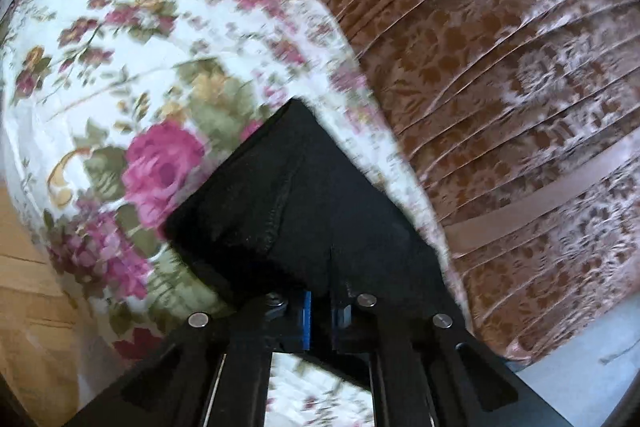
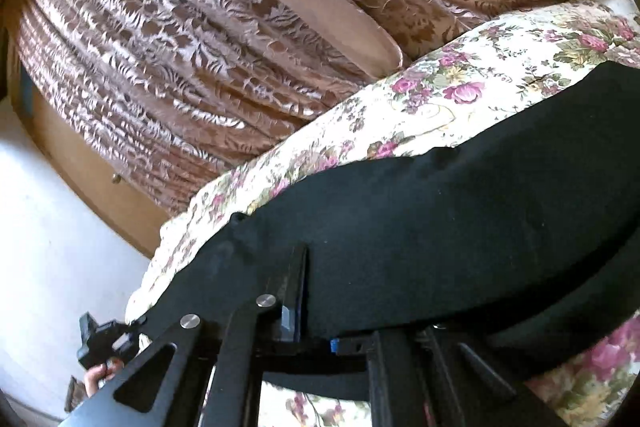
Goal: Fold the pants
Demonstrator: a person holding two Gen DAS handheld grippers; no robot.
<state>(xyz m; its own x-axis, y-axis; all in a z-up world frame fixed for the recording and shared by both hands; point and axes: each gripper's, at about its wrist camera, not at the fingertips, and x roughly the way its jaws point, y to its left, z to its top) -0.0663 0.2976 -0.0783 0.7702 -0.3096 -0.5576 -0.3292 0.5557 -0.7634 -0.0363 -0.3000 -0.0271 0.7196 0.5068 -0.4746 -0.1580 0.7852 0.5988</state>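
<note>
Both grippers pinch the black pants over a rose-printed bedspread.

The left gripper (image 1: 320,267) is clenched on a corner of the black pants (image 1: 296,195), the cloth bunched between its jaws and standing as a dark peak above the floral bedspread (image 1: 120,67). The right gripper (image 2: 316,291) is likewise clamped on the pants' edge (image 2: 420,227), which stretches as a long dark band across the bedspread (image 2: 460,79) toward the right of that view. Beyond the bedspread lies a brown damask cover (image 1: 500,67) with pleated folds, touching the bedspread's far edge. In the right wrist view, low at the left and beside the bedspread's near corner, the person's hand (image 2: 98,379) grips the other tool's handle.
</note>
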